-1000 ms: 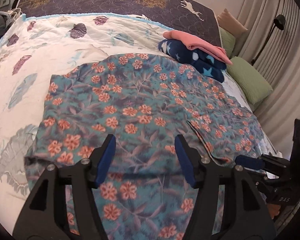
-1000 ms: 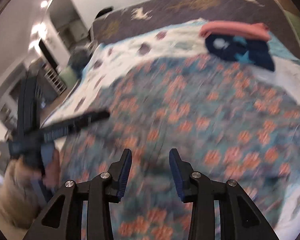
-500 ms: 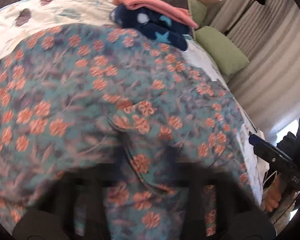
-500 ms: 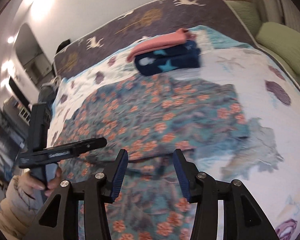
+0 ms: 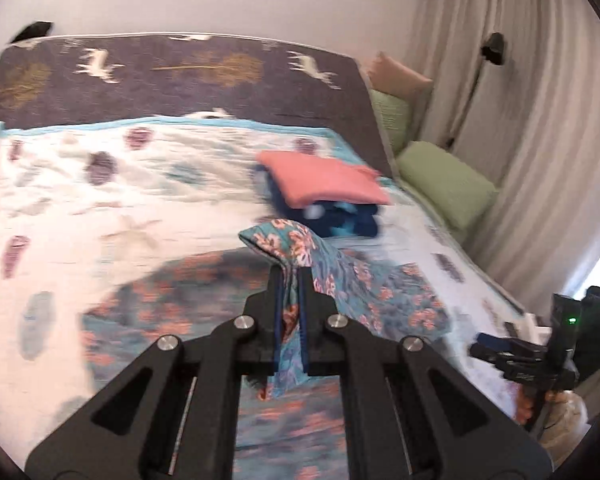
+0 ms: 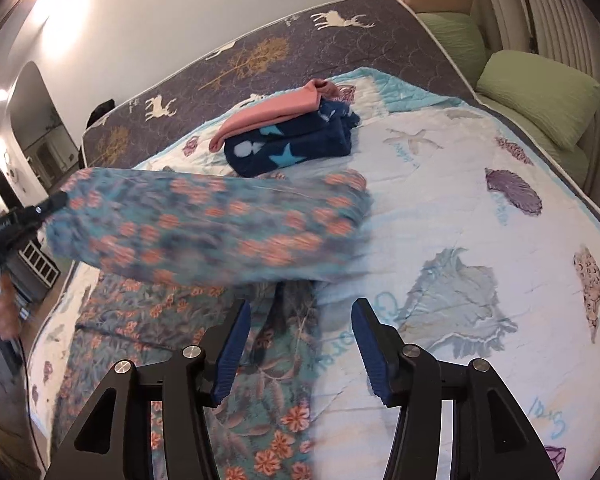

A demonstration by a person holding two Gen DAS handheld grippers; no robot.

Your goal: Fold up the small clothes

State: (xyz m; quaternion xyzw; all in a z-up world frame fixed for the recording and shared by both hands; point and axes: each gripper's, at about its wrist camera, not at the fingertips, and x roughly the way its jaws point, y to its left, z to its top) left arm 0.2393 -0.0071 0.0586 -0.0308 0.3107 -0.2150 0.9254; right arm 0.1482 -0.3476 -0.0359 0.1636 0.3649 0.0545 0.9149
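The left claw (image 5: 291,276) was closed tight on a bunched edge of the teal floral garment (image 5: 296,248), the cloth pinched between its blue pads and spilling out above and below them. In the right wrist view that claw (image 6: 56,202) showed at the left edge, holding a blurred fold of the same garment (image 6: 204,224) raised above the bed, while the rest of the cloth lay flat on the white sea-life quilt (image 6: 460,208) just ahead of the right claw (image 6: 300,344). The right claw's jaws stood partly apart, having just been opening, with nothing pressed between the pads; the garment's edge lay beneath the gap, not gripped. Farther up the bed, apart from the floral garment, sat a folded stack: a pink folded piece (image 6: 276,110) on top of a navy star-print piece (image 6: 292,146). Beyond the quilt the dark mattress with deer and tree prints (image 6: 260,56) was bare. Green pillows (image 6: 540,92) lay along the bed's far side by the curtains (image 5: 520,120). A person's hand (image 6: 4,312) gripped the left claw's handle.
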